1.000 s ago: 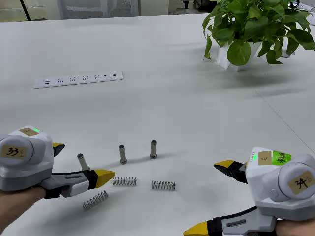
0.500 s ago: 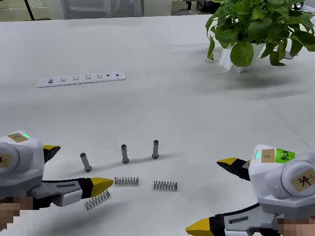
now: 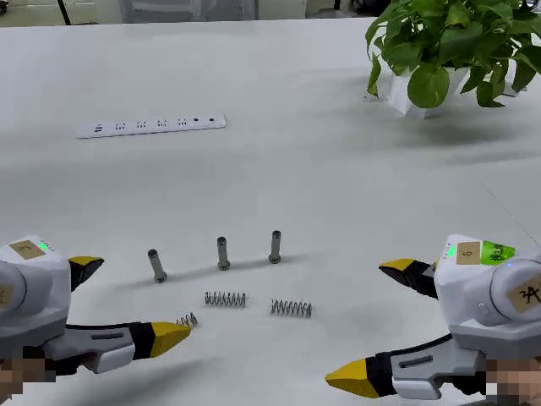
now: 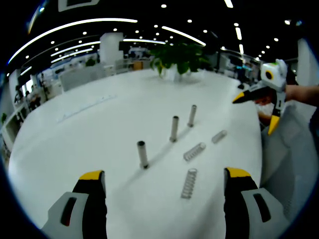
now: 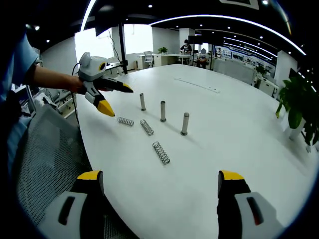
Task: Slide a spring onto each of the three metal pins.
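Nothing is fitted: three springs (image 3: 225, 299) lie on the desk (image 3: 296, 169) beside the bare pins (image 3: 222, 253). Left claw (image 3: 144, 296) and right claw (image 3: 356, 325) are held open.

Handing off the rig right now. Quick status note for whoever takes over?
Left gripper: open, holding nothing, lower jaw tip beside the left spring.
Right gripper: open, holding nothing.
Left pin, middle pin and right pin stand upright in a row, all bare. Middle spring and right spring lie flat before them.
Done: nothing.
Left: all three springs onto pins.
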{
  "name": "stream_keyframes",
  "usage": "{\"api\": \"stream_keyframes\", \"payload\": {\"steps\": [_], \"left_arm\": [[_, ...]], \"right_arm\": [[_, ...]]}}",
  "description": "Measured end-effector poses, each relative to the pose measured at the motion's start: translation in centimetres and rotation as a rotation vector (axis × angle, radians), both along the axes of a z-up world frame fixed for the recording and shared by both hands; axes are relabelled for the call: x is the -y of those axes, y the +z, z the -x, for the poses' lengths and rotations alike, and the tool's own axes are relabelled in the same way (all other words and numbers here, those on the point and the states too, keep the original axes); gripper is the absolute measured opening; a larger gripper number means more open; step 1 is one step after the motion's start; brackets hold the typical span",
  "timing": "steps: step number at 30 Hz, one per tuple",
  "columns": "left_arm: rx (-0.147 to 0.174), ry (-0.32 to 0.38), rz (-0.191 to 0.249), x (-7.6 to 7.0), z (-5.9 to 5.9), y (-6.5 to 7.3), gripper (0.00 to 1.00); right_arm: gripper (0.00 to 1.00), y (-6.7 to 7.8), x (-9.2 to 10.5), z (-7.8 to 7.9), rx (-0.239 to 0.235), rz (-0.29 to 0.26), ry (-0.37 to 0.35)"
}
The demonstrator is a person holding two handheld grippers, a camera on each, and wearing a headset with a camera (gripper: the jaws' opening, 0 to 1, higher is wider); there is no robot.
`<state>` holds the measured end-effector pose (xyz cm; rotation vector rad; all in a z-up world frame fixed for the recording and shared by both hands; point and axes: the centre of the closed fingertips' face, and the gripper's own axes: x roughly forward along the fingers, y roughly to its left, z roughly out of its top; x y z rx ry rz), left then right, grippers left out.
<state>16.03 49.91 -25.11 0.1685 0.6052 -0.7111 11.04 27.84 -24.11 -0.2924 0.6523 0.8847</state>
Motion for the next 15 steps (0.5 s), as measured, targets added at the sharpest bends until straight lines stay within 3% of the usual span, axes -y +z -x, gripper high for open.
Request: {"api": "stream_keyframes", "payload": {"steps": [10,15], "left_arm": [[-0.015,-0.004,-0.001,-0.2,2.1,-0.7,0.95],[-0.026,-0.025,-0.033,-0.3,2.7,-1.3,0.92]], "right_arm": [[0.97,-0.1,0.0,0.0,0.0,-0.005,-0.005],[0.97,-0.2,0.2,0.1,-0.004,-0.004,-0.008]]}}
